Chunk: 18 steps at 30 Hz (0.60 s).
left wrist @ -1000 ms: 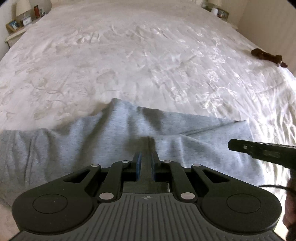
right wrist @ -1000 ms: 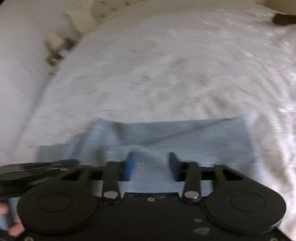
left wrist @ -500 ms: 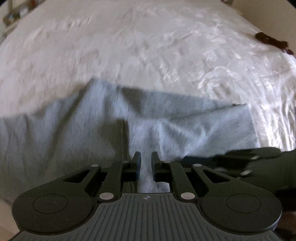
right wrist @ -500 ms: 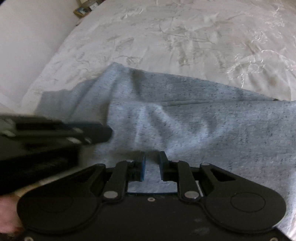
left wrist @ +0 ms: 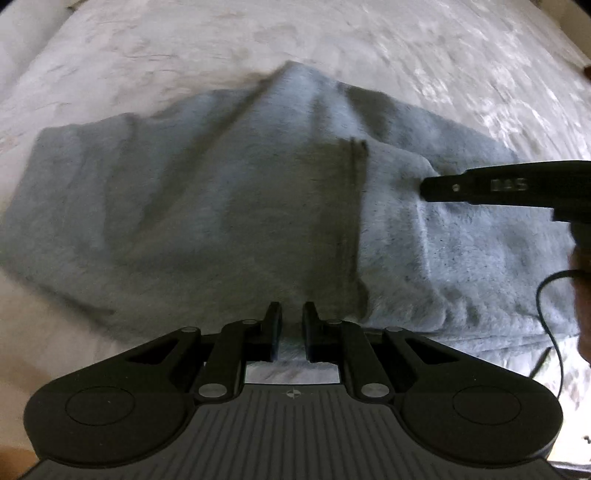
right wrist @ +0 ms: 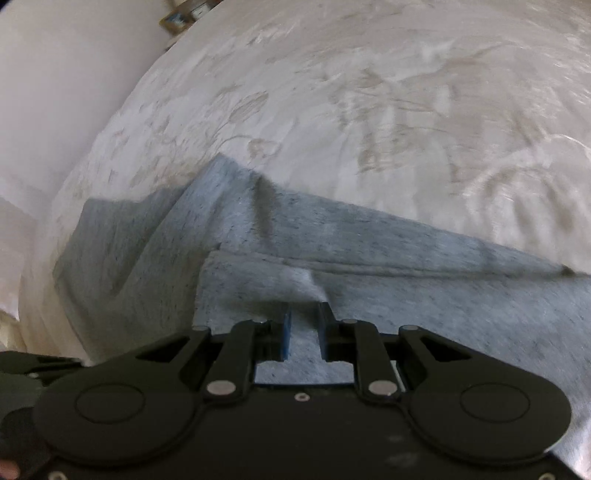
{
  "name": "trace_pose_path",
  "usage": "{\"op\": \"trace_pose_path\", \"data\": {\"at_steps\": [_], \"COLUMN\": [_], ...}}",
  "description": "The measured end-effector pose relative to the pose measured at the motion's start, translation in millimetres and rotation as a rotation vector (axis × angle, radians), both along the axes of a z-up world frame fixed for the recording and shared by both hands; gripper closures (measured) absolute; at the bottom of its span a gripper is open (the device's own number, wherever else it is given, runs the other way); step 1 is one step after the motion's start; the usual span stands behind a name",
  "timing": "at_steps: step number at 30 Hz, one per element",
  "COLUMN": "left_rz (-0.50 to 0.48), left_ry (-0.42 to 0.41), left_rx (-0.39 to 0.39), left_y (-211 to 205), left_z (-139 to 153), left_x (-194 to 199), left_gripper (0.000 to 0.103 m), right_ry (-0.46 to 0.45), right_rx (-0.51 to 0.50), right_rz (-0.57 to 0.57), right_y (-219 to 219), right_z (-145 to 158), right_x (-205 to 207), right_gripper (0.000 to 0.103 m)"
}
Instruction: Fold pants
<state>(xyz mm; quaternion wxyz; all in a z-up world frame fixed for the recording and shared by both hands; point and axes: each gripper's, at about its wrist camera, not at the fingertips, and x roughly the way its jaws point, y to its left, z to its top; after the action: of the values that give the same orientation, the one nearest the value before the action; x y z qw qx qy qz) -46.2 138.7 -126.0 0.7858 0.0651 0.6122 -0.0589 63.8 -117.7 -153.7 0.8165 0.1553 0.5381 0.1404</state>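
Left wrist view. Spread across a white floral bedspread (left wrist: pixel 406 48): grey pants (left wrist: pixel 203 221), filling the middle from far left to far right. Blurred at the edges. Raised into a peak at the far side, with a dark seam running near-to-far just right of centre. At the right, reaching in over the cloth: the right claw (left wrist: pixel 428 189), seen from the side, black, its tip against a fold of the pants; gap between its fingers hidden from here. A thin black cable (left wrist: pixel 550 302) looping down the right edge. Near centre, the left claw (left wrist: pixel 291 325): 2 fingers (left wrist: pixel 272 325) close together with a narrow strip of grey cloth between them, apparently pinching the near edge of the pants.

Right wrist view. Same bedspread (right wrist: pixel 406 110) far and right, motion-blurred. A pale wall (right wrist: pixel 66 74) at the left. Something small and framed (right wrist: pixel 181 20) at the far left corner, too blurred to name. Pants (right wrist: pixel 406 295) lying diagonally from far left to near right, with 1 layer folded over another left of centre. Right claw (right wrist: pixel 304 332) near centre: blue-padded fingers (right wrist: pixel 286 332) narrowly apart, a ridge of grey cloth held between them. Bottom left, part of the left claw (right wrist: pixel 33 373), dark and blurred.
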Motion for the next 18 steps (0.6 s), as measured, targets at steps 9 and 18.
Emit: {"op": "trace_pose_path", "data": {"at_steps": [9, 18], "left_rz": [0.165, 0.108], "left_ry": [-0.059, -0.098], "left_rx": [-0.009, -0.011], "left_y": [54.1, 84.5], "left_z": [24.9, 30.1], "left_x": [-15.5, 16.8], "left_gripper": [0.091, 0.091], "right_ry": [-0.023, -0.095], "right_rx": [0.02, 0.055], "right_rz": [-0.017, -0.054], "right_y": [11.7, 46.4], "right_z": [-1.9, 23.7], "right_x": [18.1, 31.2], "right_gripper": [0.083, 0.082]}}
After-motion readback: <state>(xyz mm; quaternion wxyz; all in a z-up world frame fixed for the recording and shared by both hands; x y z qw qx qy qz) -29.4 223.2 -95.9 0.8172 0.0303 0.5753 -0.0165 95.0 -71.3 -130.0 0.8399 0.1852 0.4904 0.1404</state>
